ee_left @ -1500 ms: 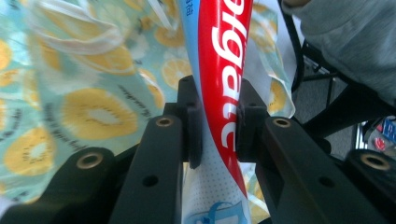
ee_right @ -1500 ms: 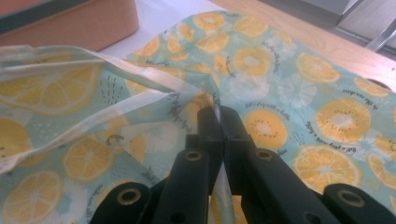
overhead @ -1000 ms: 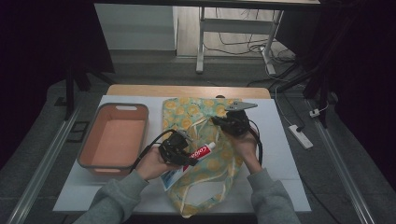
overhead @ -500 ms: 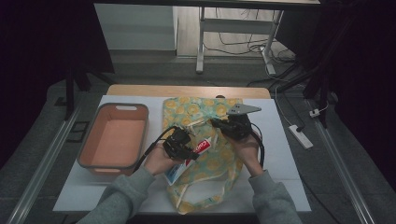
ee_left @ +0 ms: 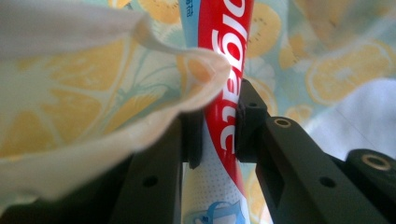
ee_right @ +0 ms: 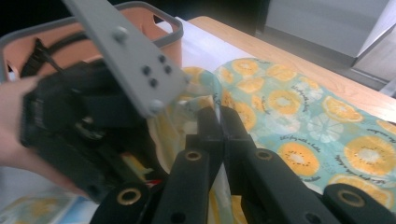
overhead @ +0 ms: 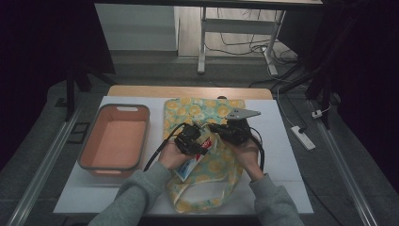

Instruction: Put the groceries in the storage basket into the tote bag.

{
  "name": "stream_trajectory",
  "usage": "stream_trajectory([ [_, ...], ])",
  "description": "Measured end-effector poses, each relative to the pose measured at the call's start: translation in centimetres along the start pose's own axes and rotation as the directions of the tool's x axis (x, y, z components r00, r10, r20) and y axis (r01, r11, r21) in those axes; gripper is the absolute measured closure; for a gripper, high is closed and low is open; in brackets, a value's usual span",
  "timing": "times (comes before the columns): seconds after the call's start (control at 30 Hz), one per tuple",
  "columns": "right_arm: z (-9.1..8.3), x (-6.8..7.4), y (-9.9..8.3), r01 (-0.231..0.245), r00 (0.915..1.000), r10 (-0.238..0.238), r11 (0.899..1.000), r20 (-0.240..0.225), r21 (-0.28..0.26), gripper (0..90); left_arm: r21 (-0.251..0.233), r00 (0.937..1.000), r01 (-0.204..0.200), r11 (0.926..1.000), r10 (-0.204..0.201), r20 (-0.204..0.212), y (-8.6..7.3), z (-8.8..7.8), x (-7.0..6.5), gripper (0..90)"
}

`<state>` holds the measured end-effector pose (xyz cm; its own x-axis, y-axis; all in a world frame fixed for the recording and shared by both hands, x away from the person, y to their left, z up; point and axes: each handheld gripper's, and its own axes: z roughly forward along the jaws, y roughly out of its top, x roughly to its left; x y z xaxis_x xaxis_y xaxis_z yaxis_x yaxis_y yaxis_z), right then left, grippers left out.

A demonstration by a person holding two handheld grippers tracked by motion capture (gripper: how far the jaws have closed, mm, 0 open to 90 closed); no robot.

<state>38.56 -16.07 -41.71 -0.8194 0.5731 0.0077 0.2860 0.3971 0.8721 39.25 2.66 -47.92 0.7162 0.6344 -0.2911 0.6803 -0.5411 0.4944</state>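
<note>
toothpaste tube, clamped in the left gripper, has slid deeper toward the fruit-print bag mouth while the right gripper pinches its edge up, so bagging looks underway.

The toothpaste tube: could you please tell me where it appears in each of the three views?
High view: toothpaste tube at centre, on the fruit-print bag.
Left gripper view: upright at centre, clamped between the jaws.
Right gripper view: I cannot make it out.
Shared landmark: the fruit-print bag.

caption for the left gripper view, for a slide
Left gripper clamps a red-and-white toothpaste tube beside the lifted edge of a citrus-print fabric bag.
</note>
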Motion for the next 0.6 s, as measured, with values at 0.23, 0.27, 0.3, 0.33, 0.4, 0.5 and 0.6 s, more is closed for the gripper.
stream_trajectory([
  [0.23, -0.2, -0.2, -0.2, -0.018, 0.9997, 0.018, 1.000, -0.016, -0.010, 89.2, -0.052, 0.9990, 0.032, 0.9982, -0.033, -0.029, 0.8, 0.9, 0.2, 74.8],
  [0.27, -0.2, -0.1, -0.2, -0.016, 0.9998, 0.015, 1.000, -0.016, -0.010, 89.2, -0.053, 0.9987, 0.034, 0.9980, -0.036, -0.037, 0.8, 1.1, 0.2, 74.7],
  [0.3, -0.2, -0.1, -0.2, -0.013, 0.9998, 0.013, 1.000, -0.014, -0.003, 89.2, -0.051, 0.9983, 0.037, 0.9980, -0.039, -0.043, 0.8, 1.3, 0.2, 74.7],
  [0.33, -0.1, -0.2, -0.2, -0.015, 0.9998, 0.015, 1.000, -0.014, 0.000, 89.2, -0.033, 0.9986, 0.026, 0.9991, -0.027, -0.046, 0.9, 1.5, 0.2, 74.6],
  [0.4, 0.0, -0.3, -0.4, -0.019, 0.9997, 0.019, 1.000, -0.014, 0.008, 89.2, -0.031, 0.9985, 0.030, 0.9991, -0.031, -0.046, 0.8, 1.9, 0.2, 74.5],
  [0.5, 0.0, -0.6, -0.6, -0.026, 0.9996, 0.026, 1.000, -0.009, 0.017, 89.2, -0.019, 0.9982, 0.024, 0.9995, -0.025, -0.055, 0.9, 2.3, 0.3, 74.3],
  [0.6, 0.1, -0.8, -0.7, -0.033, 0.9994, 0.033, 0.999, -0.007, 0.020, 89.2, -0.014, 0.9976, 0.021, 0.9997, -0.022, -0.065, 0.9, 2.8, 0.4, 74.6],
])
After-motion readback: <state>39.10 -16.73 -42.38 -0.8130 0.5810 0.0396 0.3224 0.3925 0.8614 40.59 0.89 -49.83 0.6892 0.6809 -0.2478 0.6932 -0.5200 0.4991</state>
